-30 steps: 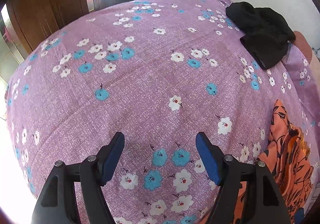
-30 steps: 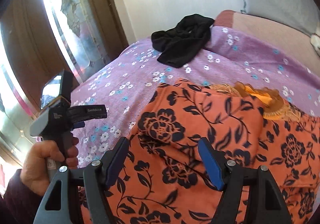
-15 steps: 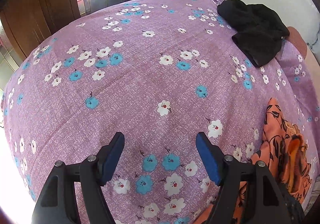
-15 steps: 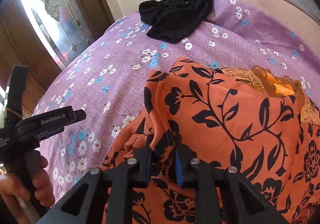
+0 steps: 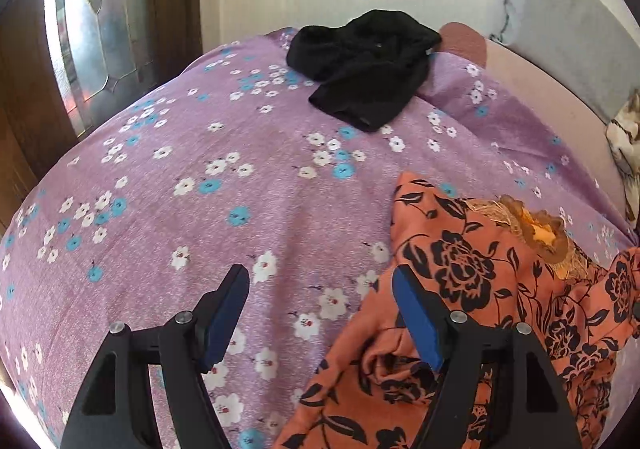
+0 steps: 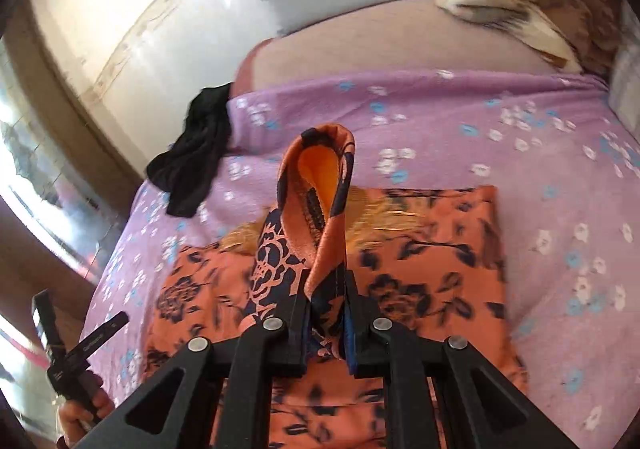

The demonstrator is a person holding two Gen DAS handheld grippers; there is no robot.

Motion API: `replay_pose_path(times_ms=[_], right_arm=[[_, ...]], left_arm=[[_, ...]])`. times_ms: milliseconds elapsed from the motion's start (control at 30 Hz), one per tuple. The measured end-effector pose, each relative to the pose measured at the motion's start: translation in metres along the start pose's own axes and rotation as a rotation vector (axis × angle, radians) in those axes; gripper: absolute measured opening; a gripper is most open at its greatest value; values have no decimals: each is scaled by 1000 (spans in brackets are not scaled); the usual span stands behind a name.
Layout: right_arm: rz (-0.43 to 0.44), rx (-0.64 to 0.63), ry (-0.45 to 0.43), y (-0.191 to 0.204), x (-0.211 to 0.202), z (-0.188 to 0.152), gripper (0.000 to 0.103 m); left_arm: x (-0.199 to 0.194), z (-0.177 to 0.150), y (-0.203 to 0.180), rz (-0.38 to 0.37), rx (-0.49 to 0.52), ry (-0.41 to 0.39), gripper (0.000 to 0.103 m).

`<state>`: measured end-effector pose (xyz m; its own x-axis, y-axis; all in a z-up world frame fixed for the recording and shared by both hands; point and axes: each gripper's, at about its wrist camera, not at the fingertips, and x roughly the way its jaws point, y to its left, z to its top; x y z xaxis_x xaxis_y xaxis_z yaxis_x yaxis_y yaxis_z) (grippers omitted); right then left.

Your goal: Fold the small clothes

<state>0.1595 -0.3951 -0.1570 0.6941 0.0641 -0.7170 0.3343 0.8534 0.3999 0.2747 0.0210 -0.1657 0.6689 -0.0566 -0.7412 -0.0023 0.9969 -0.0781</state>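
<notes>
Bedsheet: garment (orange) in right claw

**Orange florals on a lilac bed**

An orange garment printed with black roses and leafy vines lies at the near right of a purple bedsheet scattered with white and turquoise blossoms. Its lifted fold shows a plain, brighter orange lining, and golden-tan lace trims its neckline. A solid black garment sits at the far side. Blue pads line the black gripper fingers.
</notes>
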Motion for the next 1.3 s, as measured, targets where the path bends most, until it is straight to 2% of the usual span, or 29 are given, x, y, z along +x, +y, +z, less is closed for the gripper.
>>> replay_pose_path(times_ms=[67,167,233,300,367,433,467,567,600,667,700,733,867,967,1033,1133,1200,1233,1300], right_arm=[[-32,102,70,-47,8,-7,13],[-38,247,175,-98,18,-24,28],[-80,337,144,-118,7,-25,71],[-85,355,35,-120,-14,-15,71],[-62,296,-74,-108,-31,-6,71],[-32,202,-127,-88,-34,-1,71],[-6,153,-126,-75,-31,-1,71],[62,53,-78,-42,-7,-3,68],[46,27,-50,-35,7,-6,67],[-56,-8,31,-38,39,-15,64],[-120,-6,72,-45,54,-18,58],[-156,1,74,-51,59,-21,52],[-115,28,13,-46,38,-14,51],[-50,-28,-57,-27,24,-14,51],[-17,-54,-17,-17,31,-17,51],[-51,-52,158,-14,67,-27,52],[-90,-123,128,-4,64,-33,52],[-97,-140,143,1,64,-33,52],[-30,-108,140,2,61,-32,52]], left_arm=[[3,-3,-13,9,44,-14,75],[11,-7,-28,32,93,-10,75],[17,-11,-33,54,123,-7,75],[20,-13,-38,80,151,-15,75],[25,-17,-42,121,179,-5,75],[39,-23,-45,180,223,48,76],[45,-27,-45,198,238,69,76],[44,-29,-46,224,260,47,77],[44,-29,-45,227,267,44,77],[46,-29,-42,221,250,51,77],[46,-28,-40,211,239,56,77],[47,-27,-37,200,225,63,78],[42,-25,-35,182,178,59,76],[28,-24,-47,177,211,-9,76],[20,-25,-57,166,243,-47,76],[25,-30,-67,163,289,-24,77],[34,-34,-69,174,306,13,77],[35,-35,-69,177,307,12,77],[34,-36,-70,185,314,5,77]])
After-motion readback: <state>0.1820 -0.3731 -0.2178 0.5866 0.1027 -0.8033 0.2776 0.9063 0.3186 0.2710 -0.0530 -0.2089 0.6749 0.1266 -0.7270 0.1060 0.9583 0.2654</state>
